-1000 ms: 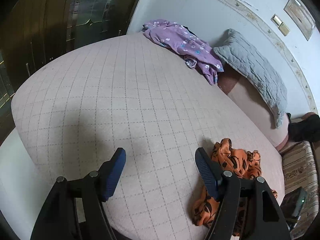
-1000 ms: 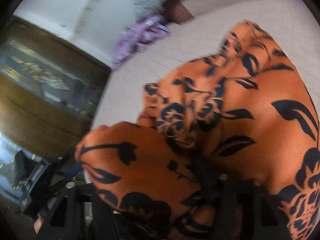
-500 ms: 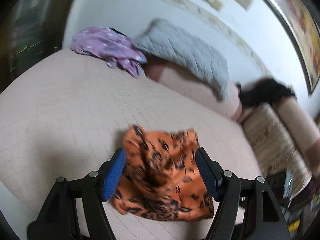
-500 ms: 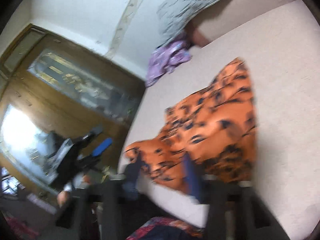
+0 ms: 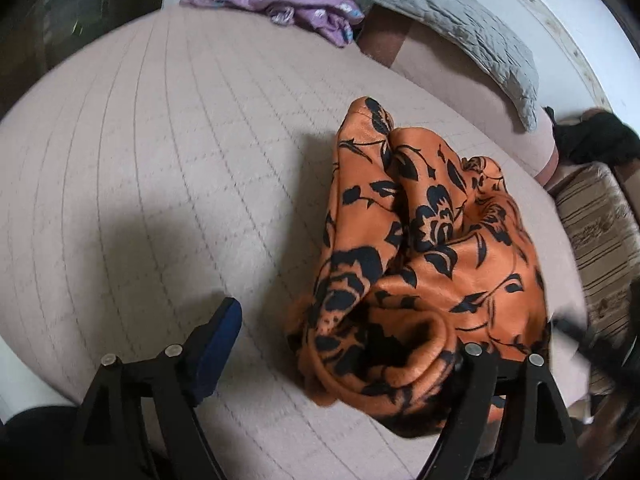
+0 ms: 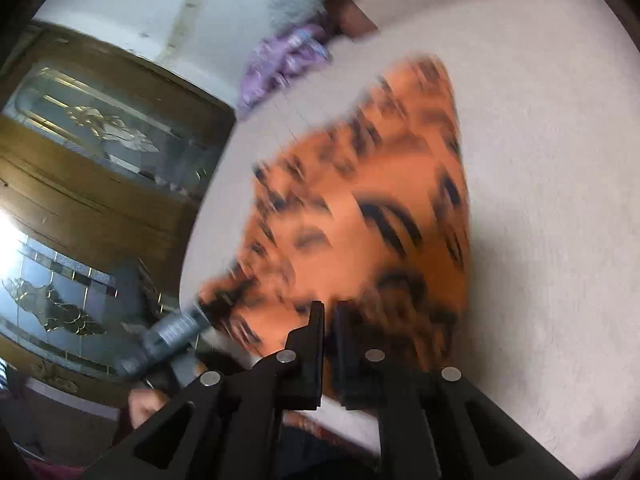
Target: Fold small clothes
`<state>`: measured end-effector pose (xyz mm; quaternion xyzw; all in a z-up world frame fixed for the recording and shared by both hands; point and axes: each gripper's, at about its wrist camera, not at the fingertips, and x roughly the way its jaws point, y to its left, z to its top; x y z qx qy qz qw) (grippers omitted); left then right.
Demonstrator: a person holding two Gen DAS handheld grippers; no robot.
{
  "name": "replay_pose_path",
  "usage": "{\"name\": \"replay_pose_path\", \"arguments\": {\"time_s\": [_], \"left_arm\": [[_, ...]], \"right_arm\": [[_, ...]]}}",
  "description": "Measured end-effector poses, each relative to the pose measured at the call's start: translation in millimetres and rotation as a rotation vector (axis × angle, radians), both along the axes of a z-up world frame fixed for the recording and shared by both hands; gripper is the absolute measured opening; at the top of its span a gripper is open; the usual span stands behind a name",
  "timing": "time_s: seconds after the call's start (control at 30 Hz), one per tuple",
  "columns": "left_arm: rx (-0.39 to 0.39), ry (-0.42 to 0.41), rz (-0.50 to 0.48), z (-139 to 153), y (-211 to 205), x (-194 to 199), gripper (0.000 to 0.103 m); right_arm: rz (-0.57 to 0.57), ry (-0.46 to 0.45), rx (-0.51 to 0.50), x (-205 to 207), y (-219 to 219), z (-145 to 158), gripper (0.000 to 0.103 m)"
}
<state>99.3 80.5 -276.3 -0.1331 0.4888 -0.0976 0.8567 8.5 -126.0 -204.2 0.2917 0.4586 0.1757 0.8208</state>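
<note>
An orange garment with a black flower print (image 5: pixel 424 248) lies crumpled on the pinkish quilted bed (image 5: pixel 168 152). My left gripper (image 5: pixel 340 336) is open; its blue left pad (image 5: pixel 224 328) shows, and the garment drapes over the right finger, hiding its pad. In the right wrist view the garment (image 6: pixel 360 220) is blurred with motion. My right gripper (image 6: pixel 330 320) is shut on the garment's near edge.
A purple floral garment (image 5: pixel 280 0) lies at the bed's far edge, next to a grey quilted pillow (image 5: pixel 448 16). A striped cushion (image 5: pixel 600 232) sits right of the bed. A wooden door with glass panels (image 6: pixel 80 200) stands beyond the bed's other side.
The right gripper has closed on the orange garment and pulled it. The garment has bunched up against the left gripper's right finger. The left gripper stays open.
</note>
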Motion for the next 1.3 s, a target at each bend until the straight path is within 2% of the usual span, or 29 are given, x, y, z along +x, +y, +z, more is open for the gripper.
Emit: {"name": "replay_pose_path", "arguments": {"time_s": [0.1,0.2,0.27,0.37,0.43,0.47,0.53,0.6,0.67,0.77,0.83,0.93,0.97,1.07,1.13,1.17,1.2,1.23,1.3], "left_arm": [[-0.031,-0.032,0.004,-7,2,-2,0.09],[-0.013,-0.062,-0.012,-9,4,-10,0.09],[-0.023,-0.064,-0.009,-11,6,-14,0.09],[-0.038,-0.069,-0.004,-11,13,-23,0.09],[-0.045,-0.074,0.003,-11,18,-31,0.09],[-0.048,-0.075,0.004,-11,20,-35,0.09],[-0.045,-0.077,0.002,-10,23,-42,0.09],[-0.035,-0.072,-0.004,-9,24,-46,0.09],[-0.048,-0.056,0.0,-7,28,-52,0.09],[-0.084,-0.04,-0.015,5,34,-58,0.088],[-0.08,-0.067,-0.042,19,33,-66,0.086],[-0.068,-0.15,-0.071,48,27,-74,0.086],[-0.052,-0.183,-0.084,57,22,-75,0.086],[0.003,-0.204,-0.106,64,5,-70,0.087],[0.046,-0.182,-0.112,55,-2,-63,0.087],[0.086,-0.147,-0.112,45,-8,-55,0.087],[0.142,-0.069,-0.114,29,-15,-44,0.088],[0.147,-0.003,-0.12,14,-17,-39,0.09],[0.064,0.039,-0.084,5,-10,-36,0.093]], "right_arm": [[-0.039,-0.041,0.008,36,1,20,0.008],[-0.053,-0.048,-0.024,80,17,23,0.007],[-0.032,0.026,-0.029,114,34,7,0.007],[0.01,0.178,-0.097,167,68,-33,0.007],[0.008,0.219,-0.161,189,78,-49,0.001],[-0.022,0.214,-0.149,196,74,-51,0.001],[-0.066,0.247,-0.043,202,58,-55,0.0],[-0.086,0.216,0.001,195,47,-51,0.001],[-0.108,0.126,0.013,177,38,-36,0.007],[-0.122,0.032,0.071,139,15,-12,0.007],[-0.119,-0.012,0.003,109,1,2,0.007],[-0.114,-0.035,-0.072,66,-17,14,0.007],[-0.115,-0.035,-0.085,55,-18,16,0.007],[-0.12,-0.031,-0.061,27,-24,14,0.007],[-0.13,-0.002,-0.033,9,-28,6,0.007],[-0.125,0.017,-0.013,1,-26,-3,0.007],[-0.12,0.027,-0.008,-4,-24,-11,0.008],[-0.126,0.029,-0.007,-6,-23,-19,0.006],[-0.152,0.024,0.041,-11,-25,-31,0.006]]}}
